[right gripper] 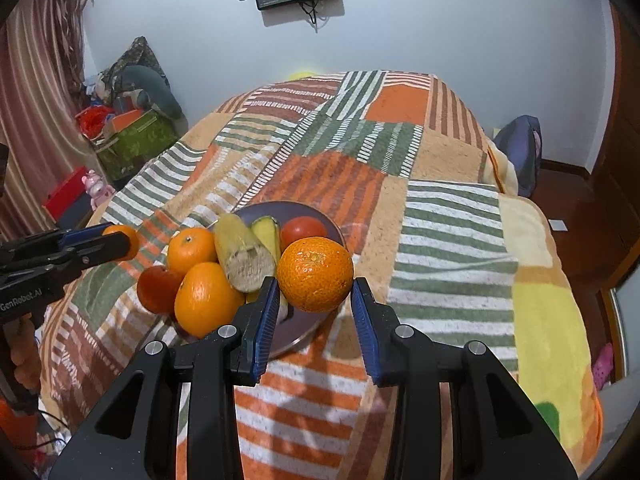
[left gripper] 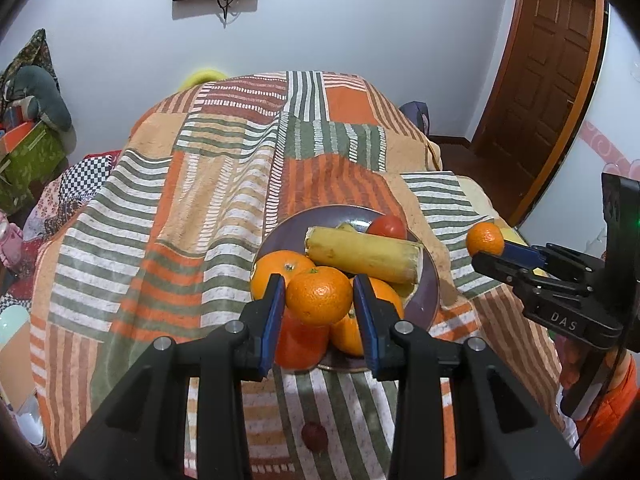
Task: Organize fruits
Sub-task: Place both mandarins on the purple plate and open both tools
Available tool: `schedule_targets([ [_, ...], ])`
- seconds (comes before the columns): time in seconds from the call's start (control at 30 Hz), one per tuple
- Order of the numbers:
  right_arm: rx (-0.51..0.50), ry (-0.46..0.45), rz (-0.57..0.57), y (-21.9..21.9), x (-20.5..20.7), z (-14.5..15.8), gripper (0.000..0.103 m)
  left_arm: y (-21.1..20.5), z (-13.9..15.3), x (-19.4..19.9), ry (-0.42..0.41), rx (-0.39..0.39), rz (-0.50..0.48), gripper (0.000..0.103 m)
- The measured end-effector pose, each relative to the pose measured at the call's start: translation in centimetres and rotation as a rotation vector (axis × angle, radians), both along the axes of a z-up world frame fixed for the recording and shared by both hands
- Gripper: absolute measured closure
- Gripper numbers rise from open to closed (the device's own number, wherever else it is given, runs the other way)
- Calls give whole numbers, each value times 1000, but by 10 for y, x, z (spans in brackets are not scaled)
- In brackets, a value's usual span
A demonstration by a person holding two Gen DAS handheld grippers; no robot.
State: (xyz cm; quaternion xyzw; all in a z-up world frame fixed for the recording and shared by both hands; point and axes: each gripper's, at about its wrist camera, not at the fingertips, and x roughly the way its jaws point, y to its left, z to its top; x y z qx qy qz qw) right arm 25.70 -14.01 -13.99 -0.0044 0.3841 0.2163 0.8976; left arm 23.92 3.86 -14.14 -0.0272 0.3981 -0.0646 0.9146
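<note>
My left gripper is shut on a small tangerine and holds it above the near edge of a purple plate. My right gripper is shut on a second tangerine, held over the plate's right side. On the plate lie two oranges, a red fruit, a tomato and a yellow cut cylinder with a yellow wedge behind it. Each wrist view shows the other gripper off to the side with its tangerine.
The plate rests on a striped patchwork blanket over a bed. A small dark red fruit lies on the blanket near the front edge. Boxes and clutter stand at the left; a wooden door is at the right.
</note>
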Motion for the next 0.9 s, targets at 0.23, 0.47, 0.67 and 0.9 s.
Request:
schedule_targets([
  [0.23, 1, 19, 16, 10, 16, -12, 69, 2, -15, 19, 32, 6, -1, 68],
  [0.47, -3, 65, 17, 15, 30, -31, 69, -1, -29, 36, 67, 7, -17, 68],
  [0.67, -29, 89, 36, 21, 34, -41, 69, -7, -41, 47, 94, 6, -30, 68],
  [0.9, -49, 90, 42, 24, 37, -43, 68, -8, -45, 49, 101, 9, -36, 68],
])
